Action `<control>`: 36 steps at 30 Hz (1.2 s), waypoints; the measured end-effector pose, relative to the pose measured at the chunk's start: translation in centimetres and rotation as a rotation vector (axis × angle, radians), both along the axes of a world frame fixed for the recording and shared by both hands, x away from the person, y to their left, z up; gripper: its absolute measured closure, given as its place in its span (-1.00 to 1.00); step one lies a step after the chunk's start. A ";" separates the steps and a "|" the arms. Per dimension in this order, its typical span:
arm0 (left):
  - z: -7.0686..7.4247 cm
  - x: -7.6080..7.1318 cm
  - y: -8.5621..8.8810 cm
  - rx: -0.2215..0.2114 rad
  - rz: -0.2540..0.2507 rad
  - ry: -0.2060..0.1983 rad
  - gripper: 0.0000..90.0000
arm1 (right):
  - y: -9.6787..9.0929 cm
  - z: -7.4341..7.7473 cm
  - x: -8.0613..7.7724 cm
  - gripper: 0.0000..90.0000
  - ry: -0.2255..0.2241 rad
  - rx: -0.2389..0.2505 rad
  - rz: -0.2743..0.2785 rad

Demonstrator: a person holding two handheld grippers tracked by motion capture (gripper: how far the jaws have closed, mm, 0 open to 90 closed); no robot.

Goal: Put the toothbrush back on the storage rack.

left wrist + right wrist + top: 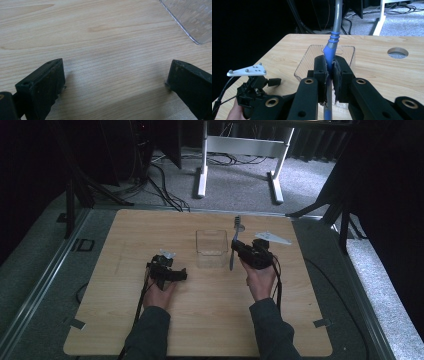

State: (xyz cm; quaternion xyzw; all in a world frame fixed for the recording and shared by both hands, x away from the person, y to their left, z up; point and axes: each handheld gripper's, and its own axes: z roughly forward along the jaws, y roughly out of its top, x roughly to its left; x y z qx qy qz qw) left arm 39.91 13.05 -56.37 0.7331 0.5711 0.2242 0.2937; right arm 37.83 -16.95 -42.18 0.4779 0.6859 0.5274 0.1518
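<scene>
Two claws are mine at this pale wooden table (pixel 125 320), one in each hand. My right gripper (pixel 330 68) has its black jaws clamped tight on a long grey utensil with a blue rubbery grip (pixel 331 47); the pads squeeze the blue part, and the grey shaft rises past them while the lower end hangs down between the jaws. In the high view that utensil (pixel 235 242) stands slanted just beside the right wall of a clear, square plastic container (pixel 211 248), which sits on the table near its middle, between my two hands. What the far tip of the utensil is, I cannot tell.

My left gripper (pixel 115 80) is spread wide with bare wood grain between its jaws, holding nothing. It rests low over the table, and a corner of the clear container (pixel 192 20) lies ahead of it, apart from both jaws.
</scene>
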 end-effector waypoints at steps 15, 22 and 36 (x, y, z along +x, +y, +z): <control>0.0 0.0 0.0 -0.001 0.000 0.000 -0.97 | 0.2 0.6 0.5 0.82 -0.021 0.013 -0.011; 0.0 0.0 0.0 0.000 -0.001 0.001 -0.97 | 0.1 0.7 1.0 0.82 -0.027 0.021 -0.017; 0.0 0.0 0.0 0.000 0.000 0.001 -0.97 | 0.6 0.5 1.5 0.82 -0.040 0.029 -0.020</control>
